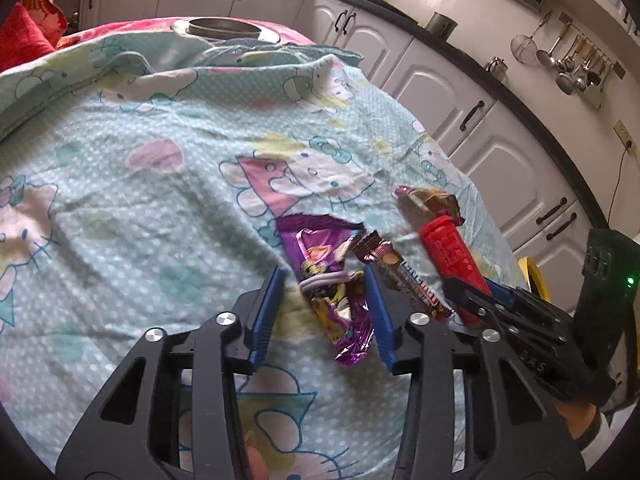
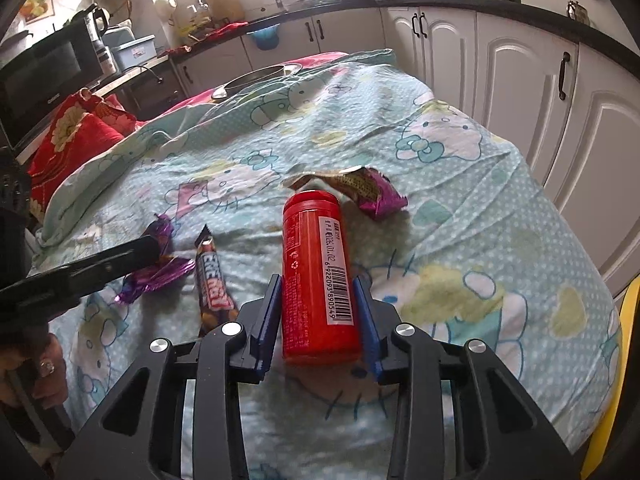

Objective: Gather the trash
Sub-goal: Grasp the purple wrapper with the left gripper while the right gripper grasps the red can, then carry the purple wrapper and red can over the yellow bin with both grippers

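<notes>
On a Hello Kitty cloth lies a purple foil wrapper, between the blue pads of my left gripper. The right pad touches the foil and the left pad stands a little clear, so this gripper is open. Beside it lies a brown candy bar wrapper. My right gripper is shut on a red canister with a barcode label, which lies lengthwise on the cloth. Beyond the canister sits a crumpled purple and gold wrapper. The left gripper shows in the right wrist view over the purple foil.
A metal bowl sits at the far end of the cloth. A red cushion lies to the left. White cabinets run along the right, and a yellow object stands by the cloth's right edge.
</notes>
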